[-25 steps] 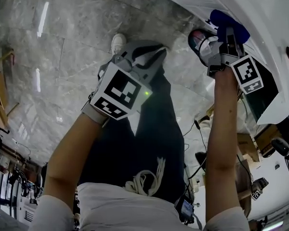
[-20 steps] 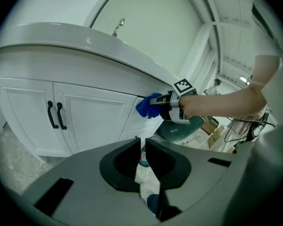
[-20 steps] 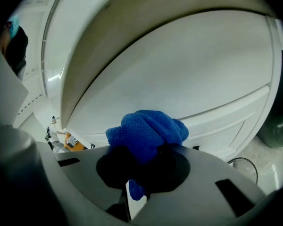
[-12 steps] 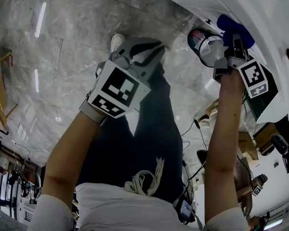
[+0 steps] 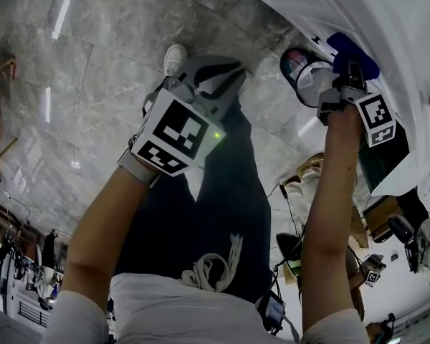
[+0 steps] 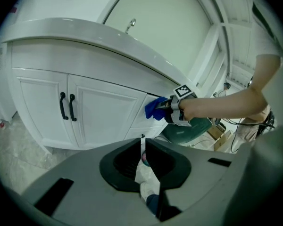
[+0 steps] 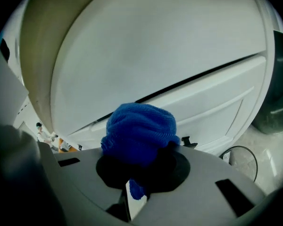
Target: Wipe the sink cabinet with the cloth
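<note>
Centre frame, the left tongs (image 5: 204,84) hang shut and empty above the floor (image 5: 93,63). Upper right, the right tongs (image 5: 346,84) clench a wadded blue cloth (image 5: 352,51) close against the white cabinet (image 5: 387,16); contact is unclear. Pressing hard could drag the wad loose, letting bare tongs scrape the paint.

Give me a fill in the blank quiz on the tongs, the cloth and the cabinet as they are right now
1. The right tongs are shut on a ___ cloth.
2. The two handles on the white cabinet doors are ___.
3. The left tongs are shut and hold ___.

Missing words: blue; black; nothing.
</note>
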Available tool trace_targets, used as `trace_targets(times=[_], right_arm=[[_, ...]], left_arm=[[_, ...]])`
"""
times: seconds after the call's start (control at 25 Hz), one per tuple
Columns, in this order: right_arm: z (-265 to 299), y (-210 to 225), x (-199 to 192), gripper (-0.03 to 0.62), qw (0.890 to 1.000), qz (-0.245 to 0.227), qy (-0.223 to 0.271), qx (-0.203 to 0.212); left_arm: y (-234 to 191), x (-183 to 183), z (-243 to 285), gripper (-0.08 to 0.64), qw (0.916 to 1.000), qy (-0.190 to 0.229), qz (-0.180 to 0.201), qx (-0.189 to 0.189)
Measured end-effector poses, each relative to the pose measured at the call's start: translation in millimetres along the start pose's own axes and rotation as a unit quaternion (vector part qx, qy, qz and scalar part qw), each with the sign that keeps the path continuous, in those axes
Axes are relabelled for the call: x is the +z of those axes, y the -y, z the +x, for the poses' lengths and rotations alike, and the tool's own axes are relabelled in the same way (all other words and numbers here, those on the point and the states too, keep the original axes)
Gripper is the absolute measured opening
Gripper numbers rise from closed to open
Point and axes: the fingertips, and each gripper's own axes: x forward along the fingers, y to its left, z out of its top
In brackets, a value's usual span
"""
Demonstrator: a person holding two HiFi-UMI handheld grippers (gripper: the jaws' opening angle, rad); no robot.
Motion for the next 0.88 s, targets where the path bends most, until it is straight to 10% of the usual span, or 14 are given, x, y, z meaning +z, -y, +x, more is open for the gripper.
trace_targets(times=[0.88], right_arm=[[73,49,-56,0.061,0.998,0.004,-0.056,-0.001]], left_arm=[[-8,0,21,0.015,0.9955,0.025,-0.061,0.068]])
